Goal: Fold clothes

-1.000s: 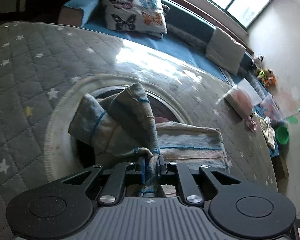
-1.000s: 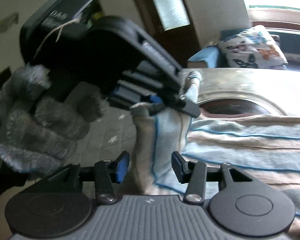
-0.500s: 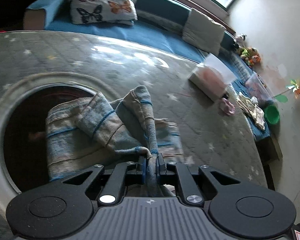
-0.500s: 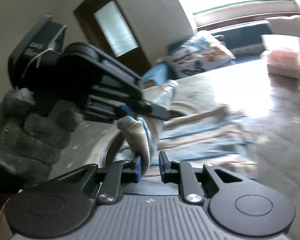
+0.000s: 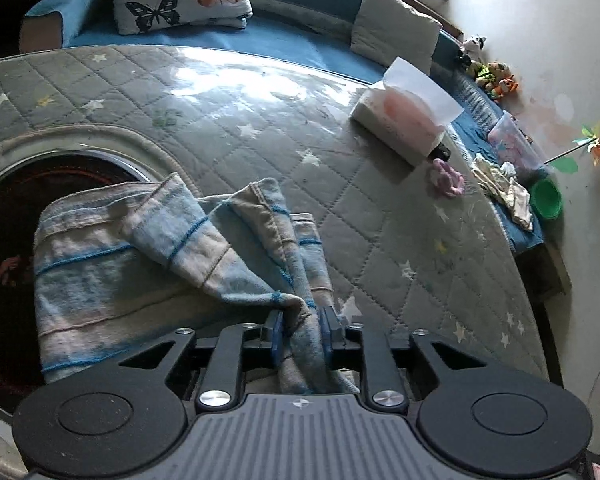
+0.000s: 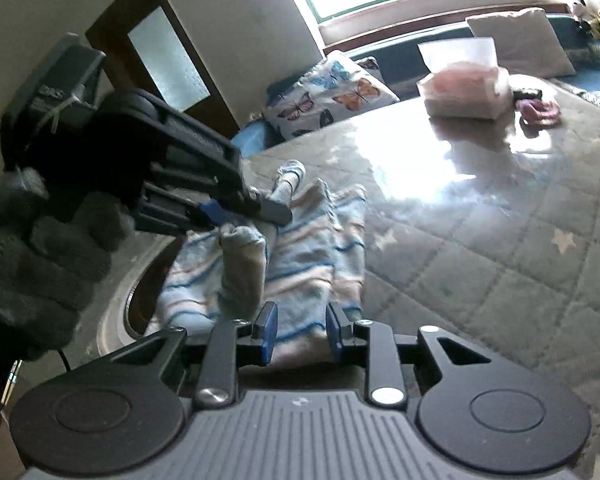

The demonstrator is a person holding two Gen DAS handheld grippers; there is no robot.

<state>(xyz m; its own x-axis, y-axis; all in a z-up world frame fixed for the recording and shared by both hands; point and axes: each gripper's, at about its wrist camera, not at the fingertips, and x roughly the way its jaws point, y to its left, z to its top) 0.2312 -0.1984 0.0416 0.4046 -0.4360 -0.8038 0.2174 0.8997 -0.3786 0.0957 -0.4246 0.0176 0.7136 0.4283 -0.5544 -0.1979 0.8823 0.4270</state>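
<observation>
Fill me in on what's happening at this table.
A person with a handheld gripper in each gloved hand is folding a striped blue and cream towel on a quilted star-patterned table cover. The left gripper has a bunched towel corner between its jaws, which are opening. The right gripper sits over the towel's near edge, its jaws also opening, with the pads apart from the cloth. The towel lies partly folded and still rumpled.

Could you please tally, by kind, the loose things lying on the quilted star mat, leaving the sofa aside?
Striped towel: 1
Tissue pack: 1
Pink hair scrunchie: 1
Total: 3
</observation>
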